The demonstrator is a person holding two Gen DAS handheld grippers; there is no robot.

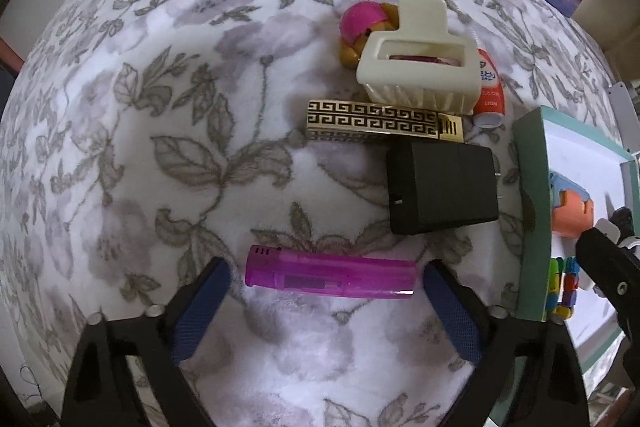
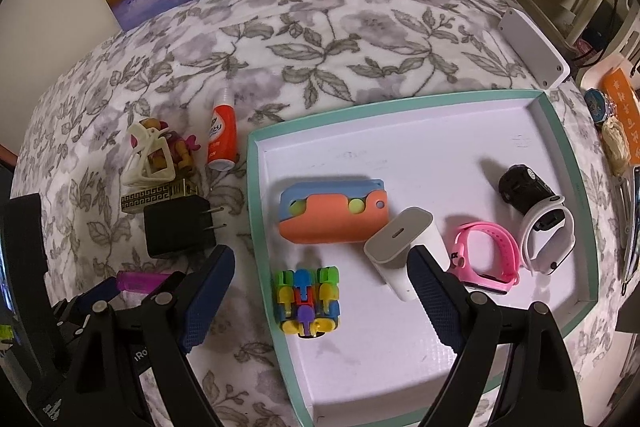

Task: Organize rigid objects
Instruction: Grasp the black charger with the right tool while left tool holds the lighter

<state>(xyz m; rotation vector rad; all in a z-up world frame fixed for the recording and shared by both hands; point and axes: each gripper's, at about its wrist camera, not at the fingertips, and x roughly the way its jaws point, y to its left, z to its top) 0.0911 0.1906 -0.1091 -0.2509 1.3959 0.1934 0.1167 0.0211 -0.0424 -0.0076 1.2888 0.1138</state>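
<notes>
Left gripper point(image 1: 326, 291): jaws spread wide, nothing clamped. Blue knurled pads point(image 1: 200, 311) flank the purple lighter point(image 1: 330, 275), which lies crosswise between them on the blanket point(image 1: 140, 107), apart from both pads. Lighter is translucent plastic, slim rounded bar, darker cap at its left end.

Blanket is fuzzy fleece, white with grey leaf and flower print.

Beyond the lighter, left wrist view: black charger point(image 1: 440, 187), matte boxy block, two metal prongs pointing at the tray. Behind it a gold lighter point(image 1: 384, 123), flat metal bar with black Greek-key pattern. A cream hair claw point(image 1: 420, 63), glossy plastic with ribbed teeth, sits touching the gold lighter's far edge. Behind the claw a small toy figure point(image 1: 364, 31), brown with pink cap. Orange-and-white tube point(image 1: 490, 95) just right of the claw, white cap toward the camera.

Right gripper point(image 2: 322, 279): also released, jaws wide, holding nothing. It hovers over the tray point(image 2: 552, 131), a shallow rectangular box with mint-green rim and smooth white floor.

In the tray: orange-and-blue plastic case point(image 2: 332, 215), flat with rounded corners; multicolour block cube point(image 2: 308, 301) of pegged plastic pieces near the left wall; white charger point(image 2: 404, 251), rounded block with a grey slotted face, touching the right pad; pink watch band point(image 2: 486, 259), looped silicone; white band point(image 2: 548, 239) beside it; black cylindrical piece point(image 2: 524, 187) behind the white band.
</notes>
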